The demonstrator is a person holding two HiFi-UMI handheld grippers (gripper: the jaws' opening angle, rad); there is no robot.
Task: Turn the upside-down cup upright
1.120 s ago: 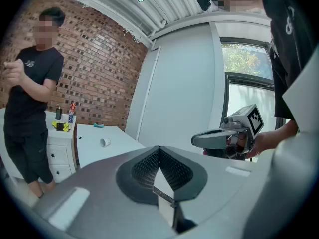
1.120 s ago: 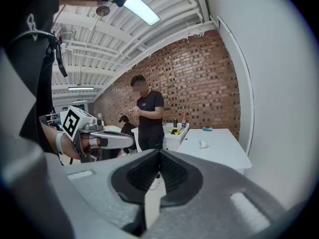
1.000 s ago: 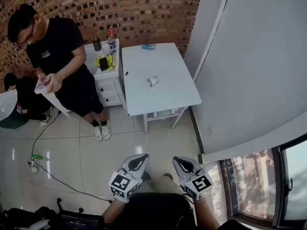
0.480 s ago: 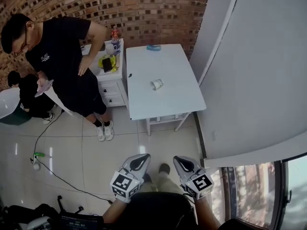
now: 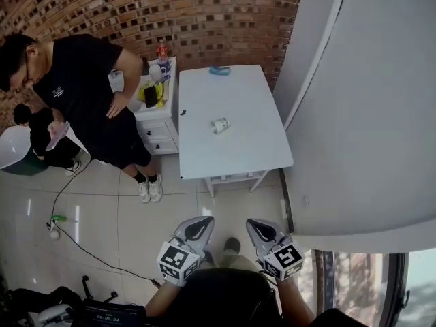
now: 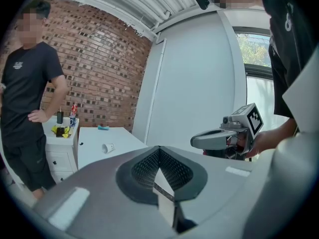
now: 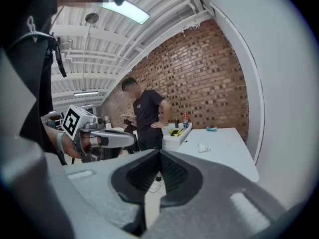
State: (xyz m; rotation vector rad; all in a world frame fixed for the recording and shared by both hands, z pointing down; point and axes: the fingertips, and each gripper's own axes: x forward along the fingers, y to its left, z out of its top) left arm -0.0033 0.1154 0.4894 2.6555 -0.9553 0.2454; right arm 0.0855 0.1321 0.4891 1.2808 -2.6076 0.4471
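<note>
— Any print worth reading?
— None legible. Square black-and-white coded markers on the cube (image 5: 177,261) of the left gripper (image 5: 197,226) and on that of the right gripper (image 5: 257,229): patterns only, no letters or numbers.
— On the standing person's black T-shirt (image 5: 85,73)?
— Small white chest print (image 5: 60,91), too small to make out.
— Elsewhere?
— Pale digits on a dark device screen (image 5: 109,317) at the bottom edge of the head view, too blurred to read. Label on the red bottle (image 5: 162,49) atop the white cabinet (image 5: 158,125), likewise unreadable.
</note>
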